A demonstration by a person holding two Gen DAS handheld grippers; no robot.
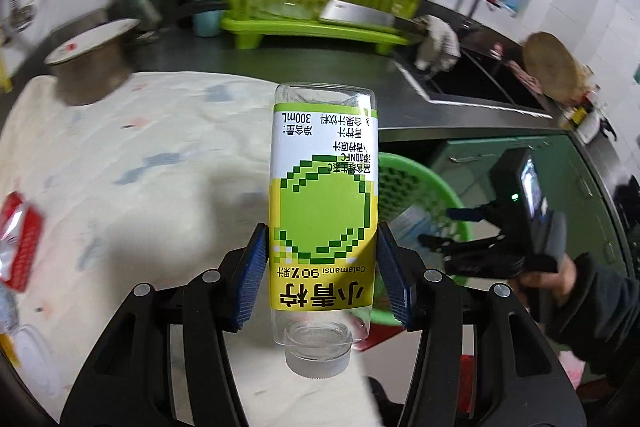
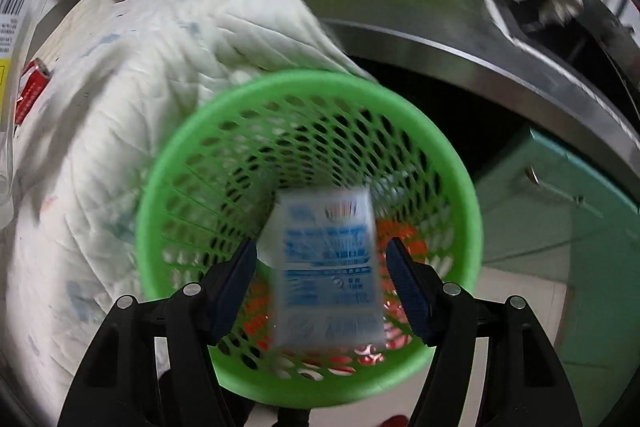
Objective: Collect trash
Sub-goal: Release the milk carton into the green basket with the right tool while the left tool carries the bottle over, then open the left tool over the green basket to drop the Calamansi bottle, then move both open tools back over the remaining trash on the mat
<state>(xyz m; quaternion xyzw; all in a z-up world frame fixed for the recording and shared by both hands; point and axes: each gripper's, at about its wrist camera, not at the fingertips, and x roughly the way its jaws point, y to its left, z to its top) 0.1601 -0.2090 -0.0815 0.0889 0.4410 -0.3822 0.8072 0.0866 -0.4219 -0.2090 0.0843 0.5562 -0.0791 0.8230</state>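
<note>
A clear plastic bottle (image 1: 324, 203) with a yellow and green label lies between the blue pads (image 1: 252, 279) of my left gripper (image 1: 322, 279), cap end toward the camera; the gripper is shut on it above a white patterned cloth (image 1: 152, 155). My right gripper (image 2: 322, 287) hangs over a green mesh basket (image 2: 168, 187). A blurred blue-and-white packet (image 2: 328, 267) sits between its jaws, with slim gaps to both pads (image 2: 408, 291), so they do not press it. In the left wrist view, the right gripper (image 1: 438, 227) shows over the basket (image 1: 420, 195).
A red wrapper (image 1: 20, 239) lies on the cloth at the left. Behind stand a steel pot (image 1: 88, 67), a lime dish rack (image 1: 316, 7) with bowls, and a sink (image 1: 480, 79) with a white rag (image 1: 438, 43). Green cabinets (image 2: 560, 227) are under the counter.
</note>
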